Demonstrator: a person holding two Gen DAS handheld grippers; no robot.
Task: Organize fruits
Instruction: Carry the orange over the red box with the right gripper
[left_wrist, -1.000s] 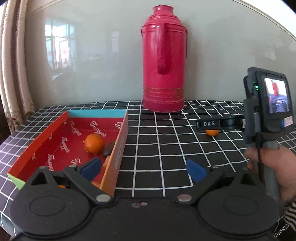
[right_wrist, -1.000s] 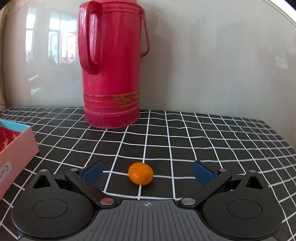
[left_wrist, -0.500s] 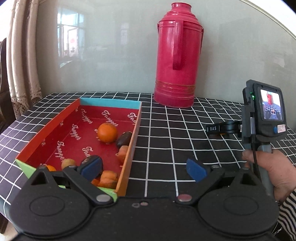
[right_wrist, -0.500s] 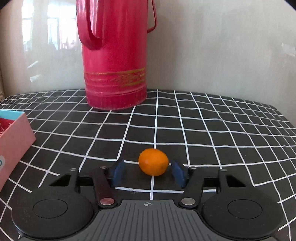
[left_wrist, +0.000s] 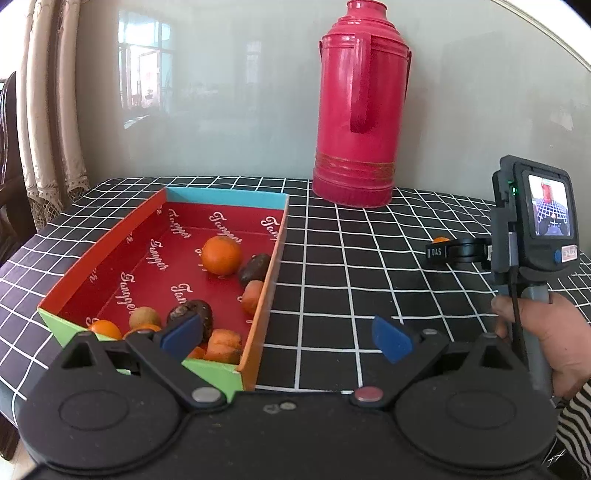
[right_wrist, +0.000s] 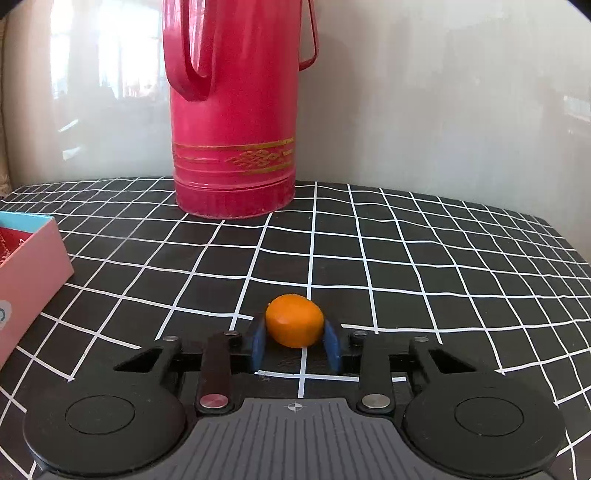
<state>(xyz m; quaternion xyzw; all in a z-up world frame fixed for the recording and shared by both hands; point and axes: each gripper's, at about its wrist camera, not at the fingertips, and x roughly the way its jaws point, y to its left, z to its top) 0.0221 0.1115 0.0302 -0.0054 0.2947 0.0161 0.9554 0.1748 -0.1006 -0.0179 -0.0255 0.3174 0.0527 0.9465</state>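
My right gripper (right_wrist: 294, 341) is shut on a small orange (right_wrist: 294, 319), its blue pads pressed against both sides, low over the checked tablecloth. In the left wrist view that gripper (left_wrist: 439, 251) shows at the right, with only the top of the orange (left_wrist: 440, 240) visible above it. The open box (left_wrist: 110, 243) with a red inside holds several fruits: a large orange (left_wrist: 221, 254), dark fruits and smaller orange ones. My left gripper (left_wrist: 286, 338) is open and empty, above the box's near right corner.
A tall red thermos (left_wrist: 364, 103) stands at the back of the table against the wall; it also shows in the right wrist view (right_wrist: 236, 110). The box's corner (right_wrist: 33, 254) is at the left there. Curtains (left_wrist: 48, 110) hang at the far left.
My right gripper closed from wide open onto the small orange. My left gripper rose and drew back, so more of the box and its fruits shows.
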